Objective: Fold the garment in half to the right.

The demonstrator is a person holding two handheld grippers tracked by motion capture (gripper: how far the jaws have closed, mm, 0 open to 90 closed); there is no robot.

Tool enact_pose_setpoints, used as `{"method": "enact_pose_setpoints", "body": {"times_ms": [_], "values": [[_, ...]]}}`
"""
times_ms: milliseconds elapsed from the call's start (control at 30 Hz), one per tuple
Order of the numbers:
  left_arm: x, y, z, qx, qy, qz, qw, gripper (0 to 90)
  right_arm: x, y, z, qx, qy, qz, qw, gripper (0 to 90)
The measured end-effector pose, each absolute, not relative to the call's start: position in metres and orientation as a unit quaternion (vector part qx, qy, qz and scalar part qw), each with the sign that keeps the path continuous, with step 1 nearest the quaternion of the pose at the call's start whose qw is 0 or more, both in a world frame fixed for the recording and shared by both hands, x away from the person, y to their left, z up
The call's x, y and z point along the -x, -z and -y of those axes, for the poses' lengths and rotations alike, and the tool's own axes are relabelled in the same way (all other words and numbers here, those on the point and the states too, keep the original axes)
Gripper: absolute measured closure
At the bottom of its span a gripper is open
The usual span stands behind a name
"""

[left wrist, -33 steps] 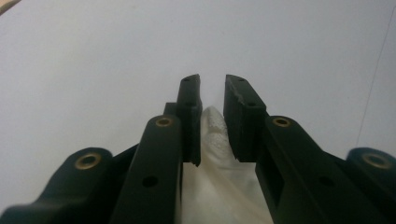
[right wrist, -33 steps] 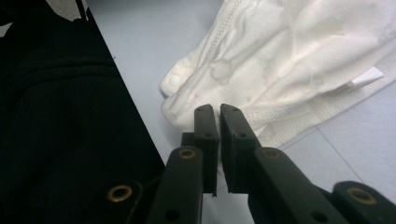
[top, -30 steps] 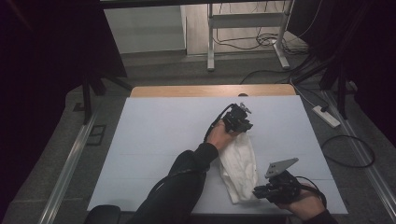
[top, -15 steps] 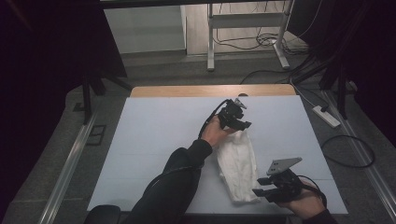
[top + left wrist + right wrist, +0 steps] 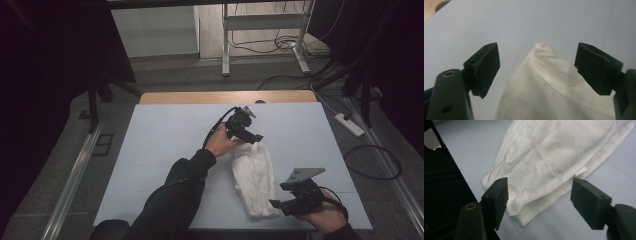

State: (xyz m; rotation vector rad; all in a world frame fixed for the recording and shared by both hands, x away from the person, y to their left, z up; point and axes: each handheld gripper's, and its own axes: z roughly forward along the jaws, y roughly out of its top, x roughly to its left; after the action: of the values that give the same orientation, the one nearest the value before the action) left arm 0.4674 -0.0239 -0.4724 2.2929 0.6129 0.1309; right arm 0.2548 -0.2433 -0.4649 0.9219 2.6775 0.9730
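- Your left gripper [image 5: 248, 131] has its fingers [image 5: 485, 67] spread wide; they have just been opening, and the near peak of the white cloth [image 5: 554, 87] sits in the gap between them, with neither pad pressing on it.
- Your right gripper [image 5: 281, 205] has its fingers [image 5: 496, 197] wide apart too, also just opened; the cloth's hemmed corner lies on the bench [image 5: 165, 145] between them, let go.
- The cloth [image 5: 255, 177] lies as a long, narrow, folded strip on the right half of the bench, running from just beside your left gripper at the far end to just beside your right gripper at the near edge.
- It is a soft, crumpled woven fabric, off-white with faint blotchy marks; stitched seams run along its edges.
- The bench top is a smooth, matte, pale blue-grey sheet, with a strip of bare wood [image 5: 225, 96] along its far edge.
- The finger pads are black, blocky and flat-faced.
- No writing is readable on the cloth.
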Motion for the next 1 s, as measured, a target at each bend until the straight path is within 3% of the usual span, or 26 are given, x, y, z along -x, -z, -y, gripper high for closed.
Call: {"method": "enact_pose_setpoints", "body": {"times_ms": [300, 1000], "values": [[-0.461, 0.477, 0.003, -0.898, -0.047, -0.229, 0.373, 10.1, -0.256, 0.465, 0.242, -0.319, -0.323, -0.887, 0.083, 18.7], [-0.447, 0.480, -0.056, -0.893, -0.041, -0.224, 0.388, 0.1, -0.262, 0.466, 0.245, -0.342, -0.332, -0.875, 0.086, 4.9]]}}
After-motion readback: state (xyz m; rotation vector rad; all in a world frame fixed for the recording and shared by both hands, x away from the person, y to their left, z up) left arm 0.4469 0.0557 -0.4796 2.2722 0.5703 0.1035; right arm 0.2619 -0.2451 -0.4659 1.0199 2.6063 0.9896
